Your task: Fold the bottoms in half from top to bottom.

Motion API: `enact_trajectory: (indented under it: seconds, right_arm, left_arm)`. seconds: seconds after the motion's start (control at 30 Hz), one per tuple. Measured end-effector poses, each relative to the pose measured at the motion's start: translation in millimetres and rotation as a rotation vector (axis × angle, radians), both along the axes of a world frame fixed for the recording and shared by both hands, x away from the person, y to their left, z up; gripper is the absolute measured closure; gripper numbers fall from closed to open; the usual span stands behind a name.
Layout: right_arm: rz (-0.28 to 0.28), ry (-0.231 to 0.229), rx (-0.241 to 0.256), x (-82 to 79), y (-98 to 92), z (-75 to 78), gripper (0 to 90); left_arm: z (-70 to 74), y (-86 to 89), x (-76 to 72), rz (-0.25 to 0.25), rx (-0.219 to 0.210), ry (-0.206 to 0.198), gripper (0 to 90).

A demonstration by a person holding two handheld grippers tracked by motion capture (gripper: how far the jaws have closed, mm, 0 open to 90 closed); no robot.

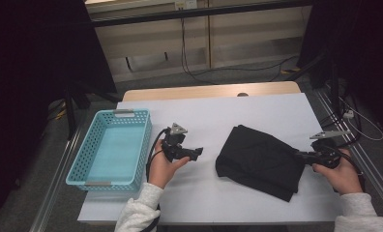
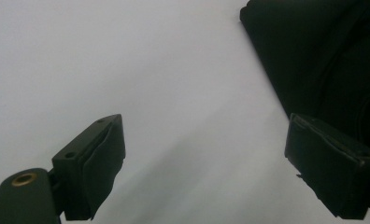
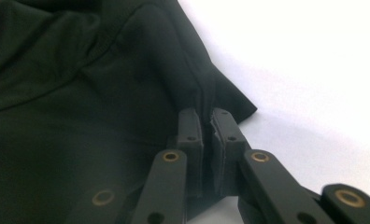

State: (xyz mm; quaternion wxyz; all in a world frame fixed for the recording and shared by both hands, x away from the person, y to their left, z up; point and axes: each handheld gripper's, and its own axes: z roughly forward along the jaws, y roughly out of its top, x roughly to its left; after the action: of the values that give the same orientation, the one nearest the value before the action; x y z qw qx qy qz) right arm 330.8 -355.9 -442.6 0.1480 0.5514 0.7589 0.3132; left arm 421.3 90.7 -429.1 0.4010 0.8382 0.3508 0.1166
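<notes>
On a white-covered desk [image 1: 257, 111], the right claw [image 3: 206, 122] pinches the edge of a crumpled black cloth garment [image 1: 259, 159] lying right of centre, while the left claw [image 1: 197, 152] waits spread wide beside it. Folding appears under way; the left must next seize the opposite edge.

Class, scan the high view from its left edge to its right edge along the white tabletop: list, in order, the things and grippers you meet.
Blue basket → left gripper, jaws open over bare table → folded black cloth → right gripper, shut on the cloth's right edge.
</notes>
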Motion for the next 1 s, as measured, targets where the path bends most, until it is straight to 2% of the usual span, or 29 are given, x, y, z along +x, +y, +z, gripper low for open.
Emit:
enact_trajectory:
  seconds: [0.03, 0.07, 0.1, 0.13, 0.17, 0.2, 0.27, 0.3, 0.33, 0.37, 0.5, 0.6, 0.63, 0.67, 0.7, 0.83, 0.9, 1.0]
  right_arm:
    - [-0.001, -0.012, -0.019, 0.4, 1.6, -2.2, 73.8]
    - [-0.001, -0.012, -0.019, 0.4, 1.6, -2.2, 73.8]
    - [-0.014, -0.020, -0.036, 1.0, 1.9, -2.9, 66.5]
    - [-0.014, -0.020, -0.036, 1.0, 1.9, -2.9, 66.5]
    - [-0.027, -0.023, -0.051, 1.1, 0.8, -3.0, 58.1]
    - [-0.027, -0.023, -0.051, 1.1, 0.8, -3.0, 58.1]
    - [-0.026, -0.020, -0.057, 1.0, -0.3, -2.7, 58.4]
    - [-0.015, 0.003, -0.053, 0.2, -0.2, -2.8, 65.6]
    - [-0.015, 0.003, -0.053, 0.2, -0.2, -2.8, 65.6]
    - [0.023, 0.007, -0.023, -0.5, 1.9, -2.5, 81.7]
    - [0.027, 0.020, -0.020, 1.0, 4.2, -1.8, 83.6]
    - [0.037, 0.010, -0.016, 1.4, 4.6, -0.8, 84.0]
    - [0.040, -0.028, -0.006, 3.1, 3.7, 1.6, 84.1]
    - [0.040, -0.028, -0.006, 3.1, 3.7, 1.6, 84.1]
    - [0.041, -0.050, 0.007, 6.6, 4.2, 6.0, 84.2]
    - [0.046, -0.072, 0.001, 15.1, 6.9, 8.3, 84.3]
    - [0.049, -0.077, 0.002, 24.9, 9.8, 5.9, 84.1]
    - [0.045, -0.088, -0.003, 30.0, 11.0, 2.8, 84.0]
  left_arm:
    - [-0.1, 0.1, 0.0, 0.000, 0.002, 0.003, 12.2]
    - [-0.1, 0.1, 0.0, 0.000, 0.002, 0.003, 12.2]
    - [-0.3, 0.0, 0.1, 0.000, 0.000, 0.001, 12.2]
    - [-0.3, 0.0, 0.1, 0.000, 0.000, 0.001, 12.2]
    - [-0.4, 0.1, 0.1, 0.000, 0.000, 0.001, 12.2]
    - [-0.4, 0.1, 0.1, 0.000, 0.000, 0.001, 12.2]
    - [-0.1, 0.7, 0.5, -0.002, 0.005, -0.003, 12.2]
    - [0.0, 0.9, 0.5, -0.002, 0.005, -0.003, 12.2]
    - [0.0, 0.9, 0.5, 0.000, 0.002, -0.002, 12.2]
    - [0.1, 1.2, 0.5, 0.003, 0.001, 0.000, 12.2]
    - [-0.1, 1.2, 0.6, 0.000, 0.005, -0.002, 12.2]
    - [-0.5, 0.8, 0.6, 0.002, 0.003, -0.002, 12.2]
    - [-0.2, 1.1, 0.8, 0.001, 0.004, -0.002, 12.2]
    - [-0.2, 1.1, 0.8, 0.001, 0.004, -0.002, 12.2]
    - [0.0, 1.4, 1.0, 0.001, 0.004, -0.003, 12.2]
    - [0.1, 2.1, 1.5, 0.007, 0.003, -0.005, 12.2]
    - [-0.3, 2.2, 1.6, 0.011, -0.001, -0.002, 12.2]
    - [-0.6, 2.3, 1.5, 0.012, 0.001, -0.004, 12.2]
